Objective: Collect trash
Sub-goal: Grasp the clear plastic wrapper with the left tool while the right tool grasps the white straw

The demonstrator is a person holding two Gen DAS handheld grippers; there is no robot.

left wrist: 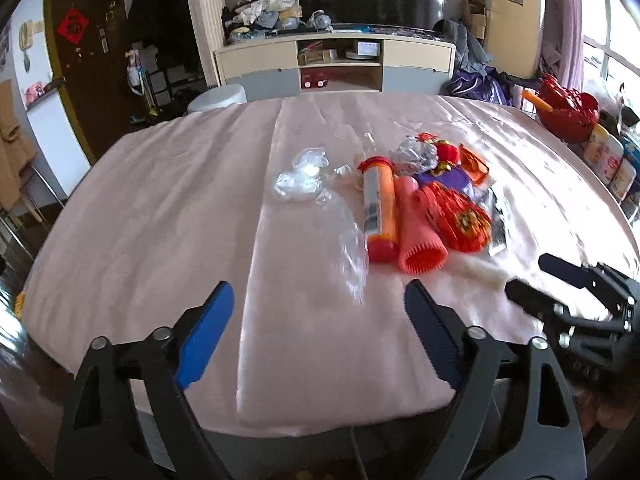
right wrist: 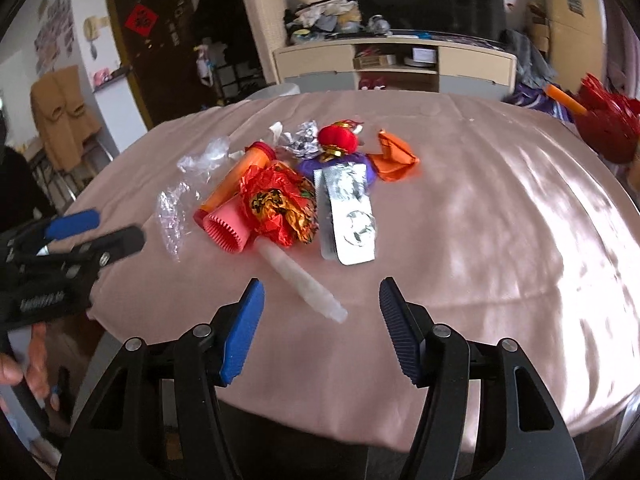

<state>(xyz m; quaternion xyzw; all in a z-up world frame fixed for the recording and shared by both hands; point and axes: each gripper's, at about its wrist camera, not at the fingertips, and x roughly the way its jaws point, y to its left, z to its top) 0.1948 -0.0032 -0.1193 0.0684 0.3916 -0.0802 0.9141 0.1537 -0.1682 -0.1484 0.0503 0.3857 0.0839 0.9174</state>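
We hold the left gripper [left wrist: 320, 304] wide and empty over the pink-draped desk [left wrist: 160, 220], the right gripper [right wrist: 320, 300] partly open, nothing between its pads. The trash pile [right wrist: 280, 200] sits mid-desk: a crinkled red wrapper [right wrist: 280, 208], foil blister pack [right wrist: 352, 220], orange tube [left wrist: 378, 208], clear plastic [left wrist: 304, 176]. A whitish stick [right wrist: 304, 280] lies nearest our right gripper.

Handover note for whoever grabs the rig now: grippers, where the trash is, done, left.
Left gripper: open, empty, over the near part of the pink tablecloth.
Right gripper: open, empty, the near end of the white tube between its fingers, unpinched.
Trash in one pile mid-table: orange tube, pink ribbed cup, red-gold foil wad, blister pack, clear wrappers.
Done: nothing collected.
Left: everything. No bin in view.
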